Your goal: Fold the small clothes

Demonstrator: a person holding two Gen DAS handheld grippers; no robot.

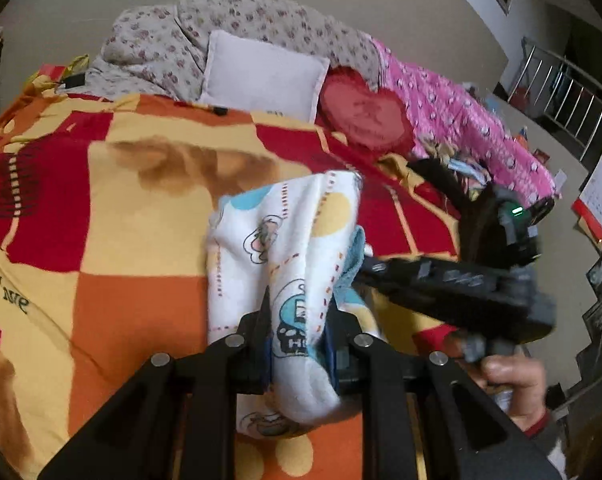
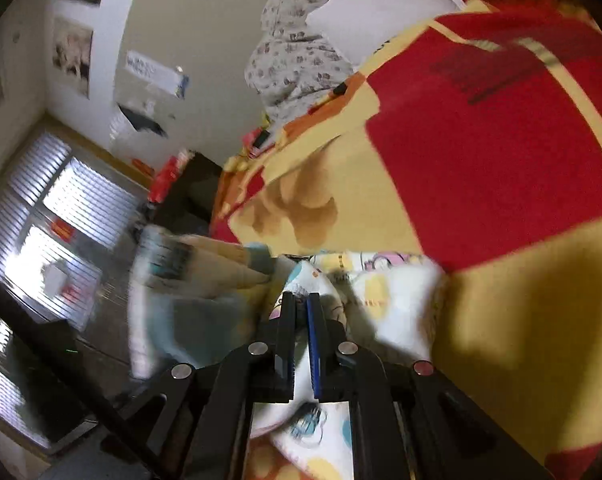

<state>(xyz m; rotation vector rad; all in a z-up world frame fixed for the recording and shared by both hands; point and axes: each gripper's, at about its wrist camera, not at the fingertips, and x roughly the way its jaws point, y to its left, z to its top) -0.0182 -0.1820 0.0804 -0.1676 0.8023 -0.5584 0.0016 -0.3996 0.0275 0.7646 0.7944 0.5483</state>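
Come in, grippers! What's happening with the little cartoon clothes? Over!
Left gripper shut on the white cartoon garment. Right gripper shut on it too. Garment bunched above the checked blanket. Nothing in the way.

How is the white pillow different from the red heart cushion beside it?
The white pillow is square with corners; the red heart cushion is heart-shaped and rounded. The pillow is plain and pale; the cushion is deep red with a faint mark in its middle. The pillow leans on the flowery quilt; the cushion lies lower. Both rest at the bed's head.
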